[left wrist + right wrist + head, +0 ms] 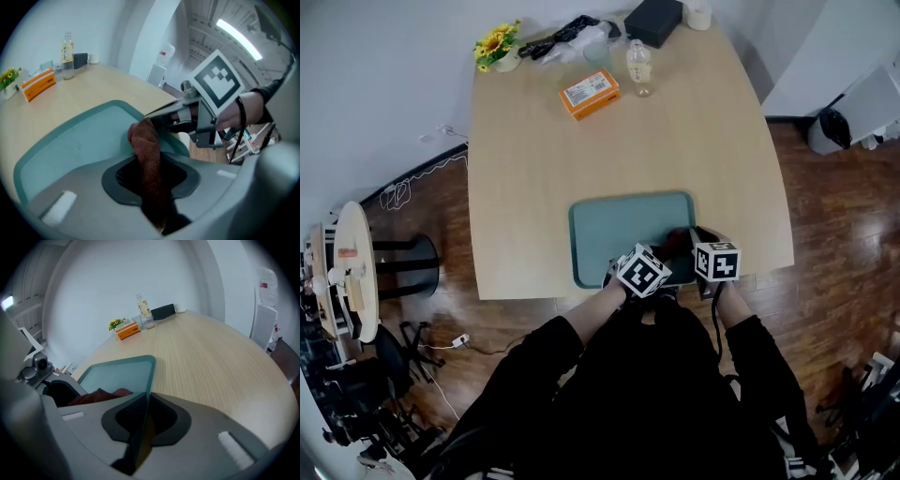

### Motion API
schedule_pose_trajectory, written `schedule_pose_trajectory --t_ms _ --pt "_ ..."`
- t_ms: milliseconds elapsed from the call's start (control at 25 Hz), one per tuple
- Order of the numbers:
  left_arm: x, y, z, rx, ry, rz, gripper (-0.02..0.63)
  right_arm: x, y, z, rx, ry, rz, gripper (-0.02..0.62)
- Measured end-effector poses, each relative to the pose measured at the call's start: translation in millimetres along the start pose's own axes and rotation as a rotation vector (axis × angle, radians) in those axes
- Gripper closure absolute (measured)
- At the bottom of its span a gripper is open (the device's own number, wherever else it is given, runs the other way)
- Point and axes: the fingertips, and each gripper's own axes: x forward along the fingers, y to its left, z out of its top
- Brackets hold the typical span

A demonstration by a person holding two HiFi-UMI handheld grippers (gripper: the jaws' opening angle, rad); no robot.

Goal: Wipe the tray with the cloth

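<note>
table [534, 169]: light wood with rounded corners; the person stands at its near edge, black sleeves in view.
tray [619, 225]: teal, rectangular, rounded corners. Lies at the table's near edge, in front of the person. Long axis runs left-right in the head view, parallel to that edge; the short sides point toward the far end.
right gripper [143, 420]: clenched on the tray's right short rim, near the near-right corner. In the right gripper view the rim runs edge-on between the jaws and straight away from the camera. Angled down.
left gripper [150, 178]: clamped on the cloth, over the tray's near-right part, just beside the right gripper. Angled down toward the tray floor.
cloth [146, 150]: red-brown and bunched into a thick strip. Long axis follows the left gripper's jaws, pointing out of them toward the tray. The free end is a rounded wad close to the right gripper's jaw tips. The right gripper view shows it low over the tray floor by the right rim; contact with the floor can't be confirmed.
black box [653, 21]: far end of the table, well apart from the tray.
orange box [589, 94]: far end, lying flat, long axis slightly skewed to the table edge.
bottle [639, 67]: upright, just beside the orange box.
flowers [497, 45]: yellow, far-left corner.
</note>
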Motion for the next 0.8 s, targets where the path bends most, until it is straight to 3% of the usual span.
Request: schedule_pose_trajectory --t_ms 160,360,480,560,640,720,800 --pt "-42.8 41.8 -52.1 -0.066 0.005 0.090 0.529 -1.7 -4.2 -1.2 -0.007 0.002 -0.008 0.568" --pt "-121.3 111.7 -150.8 -0.299 -0.012 0.293 0.529 2.1 -0.2 -2.1 -0.003 0.001 -0.001 0.568" --pt "-144.5 123.5 -165.9 -0.409 -0.071 0.328 0.529 0.7 1.4 -0.5 -0.007 0.002 -0.004 0.566" --pt "-137.9 115.4 -162.9 -0.383 -0.057 0.309 0.529 1.0 2.5 0.1 -0.010 0.000 -0.007 0.566" --pt "-120.9 100.7 -152.3 -0.298 -0.025 0.279 0.529 2.0 4.5 -0.8 -0.010 -0.004 -0.008 0.566" --pt "-98.2 77.3 -127.4 -0.183 -0.014 0.217 0.529 2.0 6.8 -0.6 -0.011 -0.007 -0.010 0.566" --pt "-69.5 39.2 -93.5 -0.009 -0.008 0.110 0.529 1.9 8.7 0.5 -0.013 -0.008 -0.011 0.566"
